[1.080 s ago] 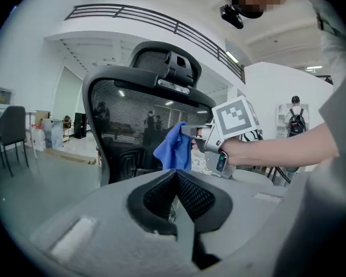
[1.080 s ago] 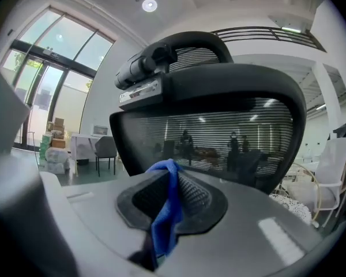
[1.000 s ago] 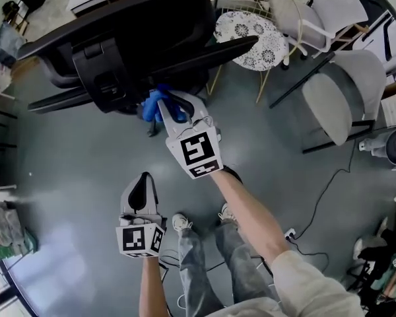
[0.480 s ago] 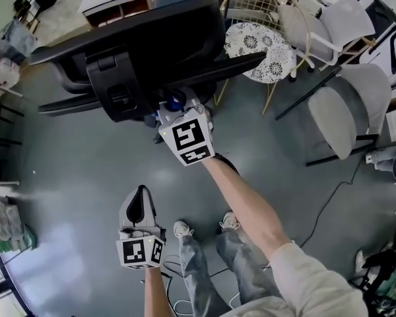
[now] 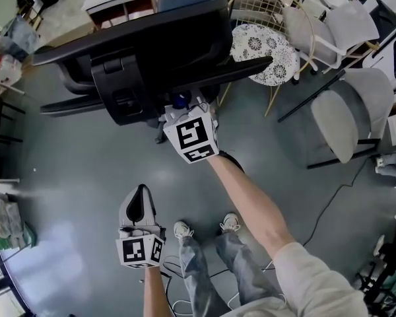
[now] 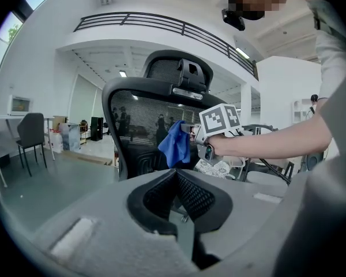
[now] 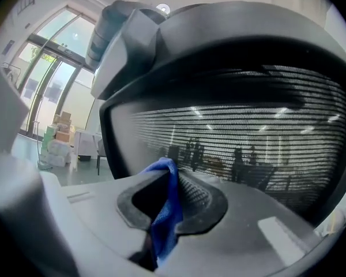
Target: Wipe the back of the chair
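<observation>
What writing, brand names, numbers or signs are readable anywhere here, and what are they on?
No readable text anywhere.
Upper marker cube and lower marker cube: black-and-white square patterns, not letters.
Chair: no brand visible.
Blue cloth: no label showing.
Stacked boxes in the background: any print is too small to read.

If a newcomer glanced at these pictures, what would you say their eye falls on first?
The bright blue cloth, pinched in the right gripper, stands out against the black mesh chair back right in front of it. Next, the left gripper hangs shut and empty lower down, above the grey floor.
</observation>
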The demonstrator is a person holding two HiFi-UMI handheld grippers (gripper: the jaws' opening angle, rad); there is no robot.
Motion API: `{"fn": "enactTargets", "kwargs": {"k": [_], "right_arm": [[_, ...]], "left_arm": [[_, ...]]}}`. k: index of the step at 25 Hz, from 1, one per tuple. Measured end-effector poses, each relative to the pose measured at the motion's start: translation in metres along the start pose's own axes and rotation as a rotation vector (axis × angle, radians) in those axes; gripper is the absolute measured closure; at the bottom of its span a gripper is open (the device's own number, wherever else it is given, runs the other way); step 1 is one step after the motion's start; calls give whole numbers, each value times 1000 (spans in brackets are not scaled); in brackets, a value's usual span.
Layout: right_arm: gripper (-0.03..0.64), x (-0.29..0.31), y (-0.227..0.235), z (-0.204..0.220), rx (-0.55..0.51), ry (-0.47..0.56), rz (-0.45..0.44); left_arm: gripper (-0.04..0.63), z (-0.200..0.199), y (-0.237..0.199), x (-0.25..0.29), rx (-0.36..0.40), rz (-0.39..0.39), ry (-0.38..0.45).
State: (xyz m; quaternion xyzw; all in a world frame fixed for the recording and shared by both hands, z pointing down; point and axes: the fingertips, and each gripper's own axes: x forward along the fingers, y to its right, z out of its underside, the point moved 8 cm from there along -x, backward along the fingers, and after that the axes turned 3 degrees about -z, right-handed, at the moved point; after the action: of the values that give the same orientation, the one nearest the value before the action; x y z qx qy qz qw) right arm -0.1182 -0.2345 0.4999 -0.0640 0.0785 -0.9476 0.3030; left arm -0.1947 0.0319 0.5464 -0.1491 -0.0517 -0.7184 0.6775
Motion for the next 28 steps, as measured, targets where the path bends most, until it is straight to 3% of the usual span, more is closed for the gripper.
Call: {"fn": "enactTargets", "kwargs": {"k": [20, 28], "right_arm": [[579, -58, 73, 19, 27, -75, 212], [580, -79, 84, 20, 26, -92, 292]], "left_arm": [[595, -37, 43, 89, 68, 171, 41], [595, -40, 47, 98, 81, 211, 41]]}}
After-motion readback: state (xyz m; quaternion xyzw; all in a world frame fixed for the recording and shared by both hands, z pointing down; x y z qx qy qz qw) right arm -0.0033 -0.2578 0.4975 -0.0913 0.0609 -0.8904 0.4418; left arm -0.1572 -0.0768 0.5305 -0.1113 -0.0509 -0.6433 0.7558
